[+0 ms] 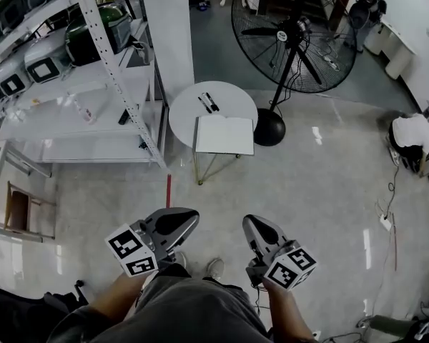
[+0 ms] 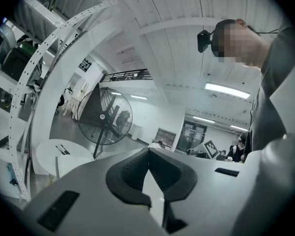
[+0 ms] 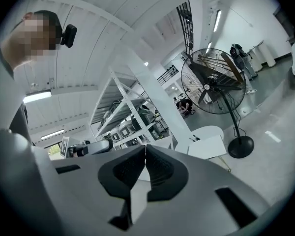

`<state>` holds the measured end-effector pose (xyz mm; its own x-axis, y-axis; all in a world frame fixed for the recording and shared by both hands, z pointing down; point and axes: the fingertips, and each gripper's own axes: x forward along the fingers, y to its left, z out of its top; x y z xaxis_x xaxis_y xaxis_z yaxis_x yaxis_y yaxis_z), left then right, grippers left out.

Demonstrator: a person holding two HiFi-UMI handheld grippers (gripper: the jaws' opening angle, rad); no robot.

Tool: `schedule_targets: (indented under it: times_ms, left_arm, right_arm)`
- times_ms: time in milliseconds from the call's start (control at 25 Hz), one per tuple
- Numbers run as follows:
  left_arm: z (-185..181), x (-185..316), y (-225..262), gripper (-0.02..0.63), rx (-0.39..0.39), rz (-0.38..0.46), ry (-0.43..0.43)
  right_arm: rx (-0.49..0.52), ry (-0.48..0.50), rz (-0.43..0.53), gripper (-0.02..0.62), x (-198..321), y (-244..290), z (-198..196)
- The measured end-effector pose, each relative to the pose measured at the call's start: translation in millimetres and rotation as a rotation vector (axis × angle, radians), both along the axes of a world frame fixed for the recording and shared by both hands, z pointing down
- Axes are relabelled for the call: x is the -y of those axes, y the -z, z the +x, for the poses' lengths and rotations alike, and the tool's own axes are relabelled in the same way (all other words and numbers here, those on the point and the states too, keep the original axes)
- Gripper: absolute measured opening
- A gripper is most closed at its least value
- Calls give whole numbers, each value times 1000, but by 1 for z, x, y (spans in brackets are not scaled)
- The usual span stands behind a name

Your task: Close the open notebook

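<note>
The left gripper (image 1: 189, 219) and right gripper (image 1: 249, 224) are side by side, each with its jaws pressed together on nothing. The notebook (image 1: 224, 135) lies well ahead of both tips, white pages up, at the near edge of a round table (image 1: 186, 113), with pens (image 1: 209, 103) just beyond it

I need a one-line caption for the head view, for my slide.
Left gripper and right gripper, both shut, face the open notebook on a round white table beside a pedestal fan.
</note>
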<state>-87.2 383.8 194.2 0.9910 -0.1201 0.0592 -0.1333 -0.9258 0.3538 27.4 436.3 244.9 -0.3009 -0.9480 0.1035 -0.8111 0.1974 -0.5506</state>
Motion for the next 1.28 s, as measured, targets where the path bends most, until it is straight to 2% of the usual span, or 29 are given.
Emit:
schedule_targets:
  times_ms: [320,600,1000,1280]
  left_arm:
    - [13,-9,-6,15,29,3,32]
    - [26,-11,-8,15,33,8,23]
    - [36,16,-17,15,5,-9,31]
    - [41,56,-29,15,0,-31,28]
  right_arm:
    - [24,36,-1,21,-5,-10,13]
    - [22,19,-7,21,-6,-13,31]
    - [1,9,-35,21,12,-20,46]
    - [-9,13,-55,21,50,-27,50]
